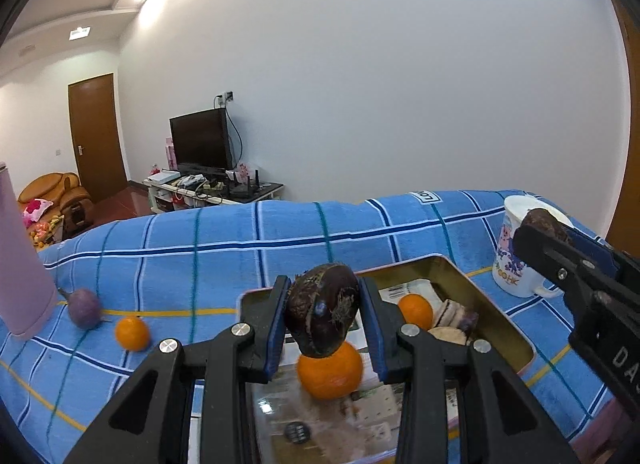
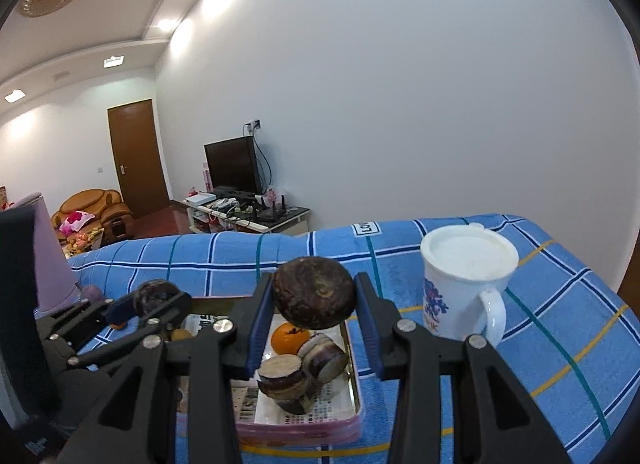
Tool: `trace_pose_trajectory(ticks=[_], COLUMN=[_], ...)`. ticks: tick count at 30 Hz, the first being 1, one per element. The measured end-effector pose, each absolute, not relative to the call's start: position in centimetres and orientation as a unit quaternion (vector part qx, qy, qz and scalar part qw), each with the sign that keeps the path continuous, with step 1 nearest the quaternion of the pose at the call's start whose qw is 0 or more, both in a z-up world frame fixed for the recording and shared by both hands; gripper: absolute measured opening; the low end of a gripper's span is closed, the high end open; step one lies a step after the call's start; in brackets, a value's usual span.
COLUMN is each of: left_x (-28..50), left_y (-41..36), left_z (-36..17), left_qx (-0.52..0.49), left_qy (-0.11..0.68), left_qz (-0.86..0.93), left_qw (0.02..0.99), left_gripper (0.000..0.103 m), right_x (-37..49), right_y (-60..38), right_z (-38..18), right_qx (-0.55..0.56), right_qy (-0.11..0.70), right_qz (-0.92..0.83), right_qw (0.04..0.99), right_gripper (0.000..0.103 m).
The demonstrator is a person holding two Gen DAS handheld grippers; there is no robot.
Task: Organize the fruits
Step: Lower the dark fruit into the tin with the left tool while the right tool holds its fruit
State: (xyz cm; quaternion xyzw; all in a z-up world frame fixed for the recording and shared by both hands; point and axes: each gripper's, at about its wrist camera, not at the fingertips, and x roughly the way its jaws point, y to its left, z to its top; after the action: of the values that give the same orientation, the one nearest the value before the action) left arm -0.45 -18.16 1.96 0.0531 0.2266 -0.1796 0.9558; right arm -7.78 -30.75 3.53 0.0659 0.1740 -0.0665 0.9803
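Note:
My left gripper [image 1: 323, 314] is shut on a dark brown water chestnut [image 1: 322, 314] and holds it above an orange [image 1: 330, 372] in the metal tin [image 1: 480, 304]. My right gripper [image 2: 315, 300] is shut on another dark water chestnut [image 2: 314, 298] above the same tin [image 2: 354, 376]. The tin holds a second orange [image 2: 286, 338] and cut dark sugarcane pieces [image 2: 304, 368]. A loose orange [image 1: 132, 334] and a purple fruit [image 1: 84, 308] lie on the blue checked cloth at the left. The right gripper also shows in the left wrist view [image 1: 548, 232].
A white printed mug [image 2: 464, 284] stands right of the tin. A tall pink bottle [image 1: 20, 264] stands at the left. The blue checked cloth [image 1: 240, 240] covers the table, whose far edge drops to a room with a TV stand.

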Motion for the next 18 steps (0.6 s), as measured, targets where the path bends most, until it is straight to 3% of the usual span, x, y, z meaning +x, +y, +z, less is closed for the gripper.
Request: trace_pose_trajectory(ticks=[18], left_x=[0.7], left_y=[-19.3], left_z=[0.2], left_qx=[0.067], left_qy=[0.254], left_qz=[-0.183], left_qw=[0.948], left_gripper=[0.037], right_x=[-6.1], right_y=[-31.4], right_z=[2.3], right_qx=[0.074], right_qy=[0.204], right_qz=[-0.082], right_qw=[0.973], right_gripper=[0.043])
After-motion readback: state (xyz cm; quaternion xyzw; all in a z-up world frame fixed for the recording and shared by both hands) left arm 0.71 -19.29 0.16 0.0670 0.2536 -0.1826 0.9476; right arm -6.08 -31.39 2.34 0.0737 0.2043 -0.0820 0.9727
